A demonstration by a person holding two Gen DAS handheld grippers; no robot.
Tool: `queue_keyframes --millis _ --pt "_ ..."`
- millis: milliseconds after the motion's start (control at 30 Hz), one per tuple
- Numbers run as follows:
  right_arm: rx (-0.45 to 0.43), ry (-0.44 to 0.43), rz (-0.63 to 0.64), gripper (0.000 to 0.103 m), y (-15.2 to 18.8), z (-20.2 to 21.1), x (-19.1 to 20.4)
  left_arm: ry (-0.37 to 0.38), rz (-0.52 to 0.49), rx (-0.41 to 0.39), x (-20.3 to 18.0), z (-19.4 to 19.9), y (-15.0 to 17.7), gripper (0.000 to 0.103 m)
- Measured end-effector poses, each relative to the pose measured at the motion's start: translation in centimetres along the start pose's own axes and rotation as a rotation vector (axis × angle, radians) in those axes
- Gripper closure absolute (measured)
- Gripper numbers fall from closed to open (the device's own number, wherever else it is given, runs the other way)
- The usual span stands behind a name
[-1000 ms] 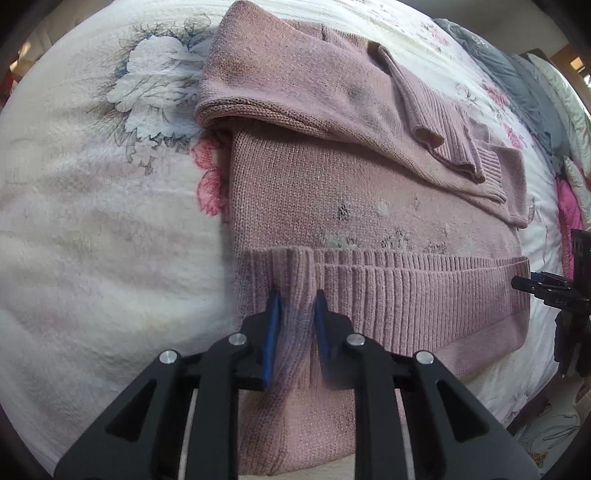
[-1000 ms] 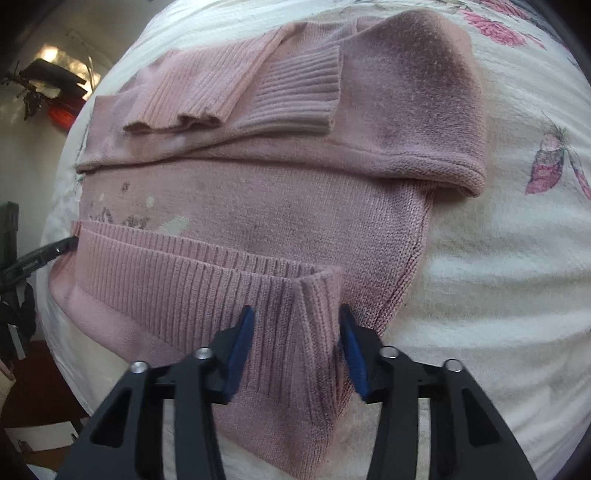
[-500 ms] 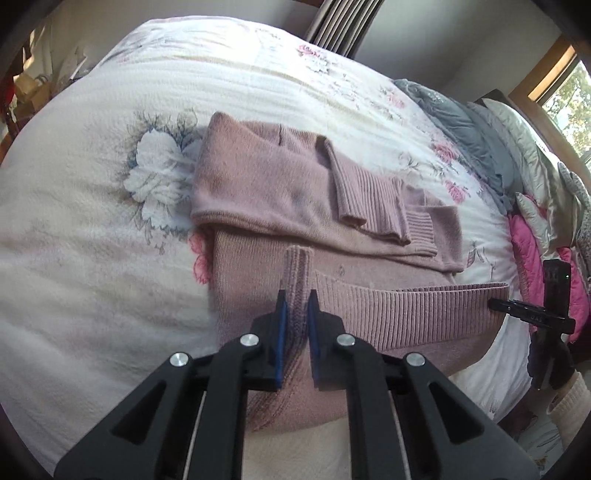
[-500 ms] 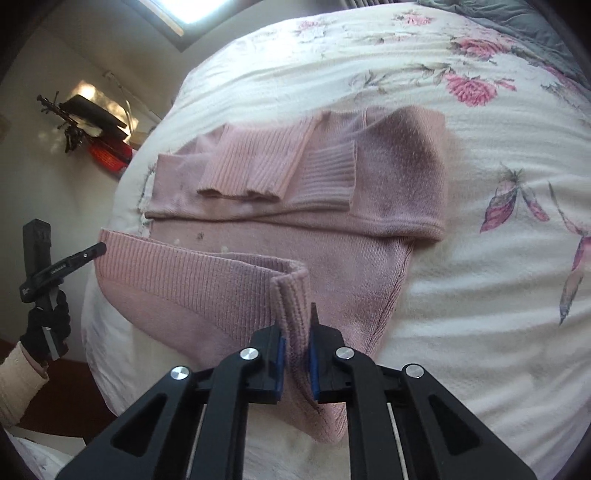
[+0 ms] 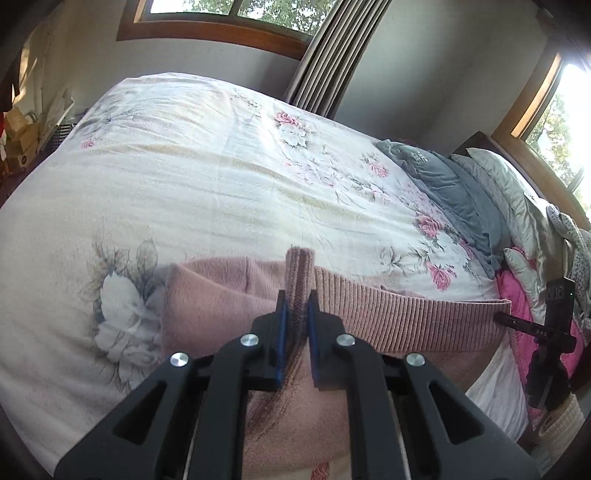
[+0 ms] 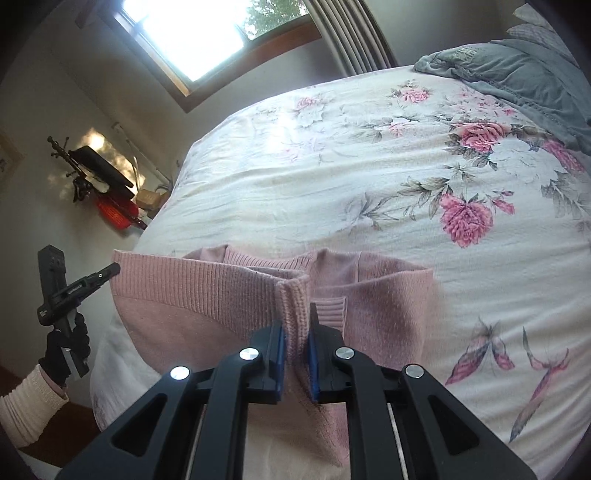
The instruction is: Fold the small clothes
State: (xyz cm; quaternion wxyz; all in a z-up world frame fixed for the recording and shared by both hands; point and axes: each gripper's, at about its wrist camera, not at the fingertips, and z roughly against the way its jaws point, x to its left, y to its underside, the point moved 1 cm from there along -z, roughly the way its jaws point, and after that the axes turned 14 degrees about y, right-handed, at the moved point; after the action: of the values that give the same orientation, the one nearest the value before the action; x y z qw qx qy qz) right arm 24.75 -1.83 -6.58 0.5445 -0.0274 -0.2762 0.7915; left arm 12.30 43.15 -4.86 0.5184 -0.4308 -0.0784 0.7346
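Both views are fisheye, each mounted behind its own gripper and looking forward along the two fingers, low and close over the bed (image 5: 192, 177). The left wrist view faces across the mattress toward the curtain (image 5: 332, 51), with the right gripper (image 5: 532, 326) at its right edge. The right wrist view faces the same curtain (image 6: 354, 33), with the left gripper (image 6: 79, 286) at its left edge. Both share the pink sweater (image 5: 406, 314) in the foreground and the floral bedspread (image 6: 332, 177).
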Motion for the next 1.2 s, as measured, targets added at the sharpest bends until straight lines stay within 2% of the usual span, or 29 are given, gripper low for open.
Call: queue_keyframes --millis 167,400,500,567,633,667,800,933,1100,1167,1200 --pt "0.04 0.051 -0.026 0.093 -2.4 -4.6 -1.3 -0.048 0.016 0.043 2.3 -4.8 -1.6 0.095" --pt "0.147 0.137 -0.066 0.092 -2.8 -11.6 -2.4 -0.135 0.042 0.176 6.2 -9.9 -0.5 0.094" --pt "0.162 0.184 -0.052 0.077 -2.2 -12.7 -2.2 -0.144 0.072 0.194 7.3 -9.7 -0.1 0.091" --pt "0.152 0.193 -0.041 0.076 -1.9 -12.2 -2.1 -0.155 0.096 0.183 7.9 -8.7 0.1 0.084" --pt "0.142 0.21 -0.039 0.061 -1.5 -11.3 -2.1 -0.162 0.116 0.18 8.4 -7.6 0.7 0.082" --pt "0.138 0.21 -0.042 0.06 -1.0 -10.7 -2.3 -0.152 0.128 0.184 8.6 -6.8 1.2 0.082" --pt "0.161 0.16 -0.053 0.058 2.1 -8.6 -2.4 -0.114 0.151 0.224 8.3 -4.4 4.8 0.081" --pt "0.249 0.134 -0.049 0.053 7.7 -7.9 -2.4 -0.097 0.16 0.287 7.3 -3.2 9.8 0.081" --pt "0.375 0.118 -0.106 0.053 14.5 -8.7 -3.2 -0.108 0.206 0.334 7.4 -3.3 13.8 0.08" --pt "0.398 0.08 -0.161 0.054 15.8 -9.2 -3.7 -0.118 0.22 0.34 7.5 -3.6 14.5 0.08" --pt "0.398 0.06 -0.186 0.061 16.0 -9.3 -3.8 -0.126 0.222 0.343 7.5 -3.8 14.6 0.082"
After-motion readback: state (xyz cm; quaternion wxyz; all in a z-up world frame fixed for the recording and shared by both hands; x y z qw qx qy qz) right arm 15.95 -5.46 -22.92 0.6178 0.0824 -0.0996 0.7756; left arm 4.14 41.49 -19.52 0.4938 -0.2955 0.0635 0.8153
